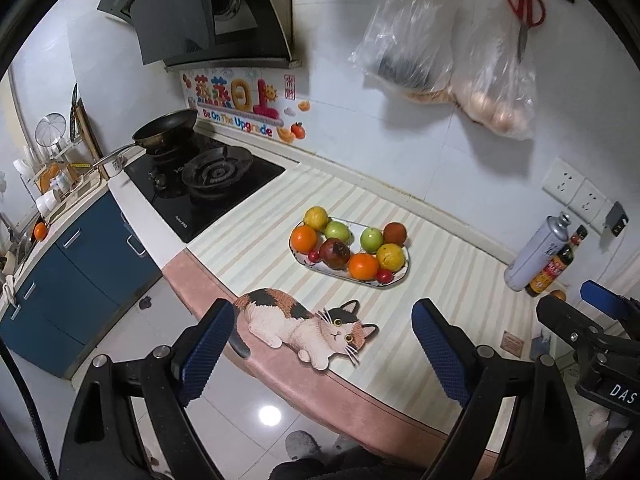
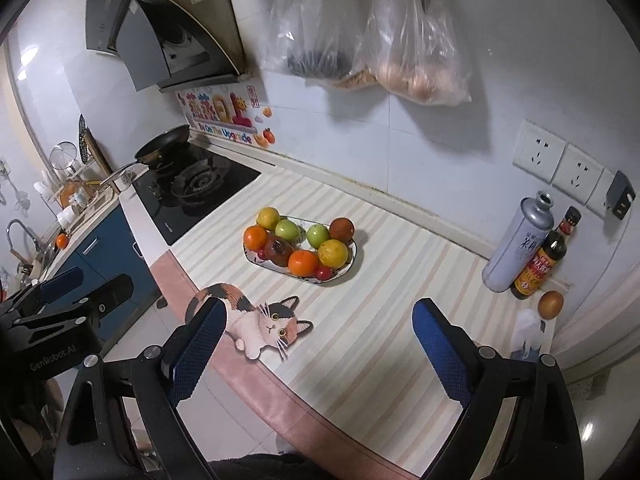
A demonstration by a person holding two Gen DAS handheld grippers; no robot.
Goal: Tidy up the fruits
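Note:
An oval white plate (image 1: pixel 403 273) (image 2: pixel 353 257) sits mid-counter on a striped mat, piled with fruit: oranges (image 1: pixel 363 265) (image 2: pixel 303 262), green apples (image 1: pixel 371 239) (image 2: pixel 318 236), yellow citrus (image 1: pixel 390 257) (image 2: pixel 333 253), a dark red pomegranate (image 1: pixel 335 252) (image 2: pixel 279 251), a brown-red fruit (image 1: pixel 395 233) (image 2: pixel 341 229) and small red tomatoes (image 1: pixel 384 276) (image 2: pixel 323 273). My left gripper (image 1: pixel 324 344) is open and empty, held back over the counter's front edge. My right gripper (image 2: pixel 320 344) is open and empty, also short of the plate.
A cat-shaped mat (image 1: pixel 308 326) (image 2: pixel 260 320) lies at the counter's front edge. A gas stove (image 1: pixel 204 184) with a pan (image 1: pixel 166 130) is to the left. A grey can (image 2: pixel 516 244), sauce bottle (image 2: pixel 542 258) and a brown fruit (image 2: pixel 550 304) stand at the right. Bags hang on the wall (image 2: pixel 416 52).

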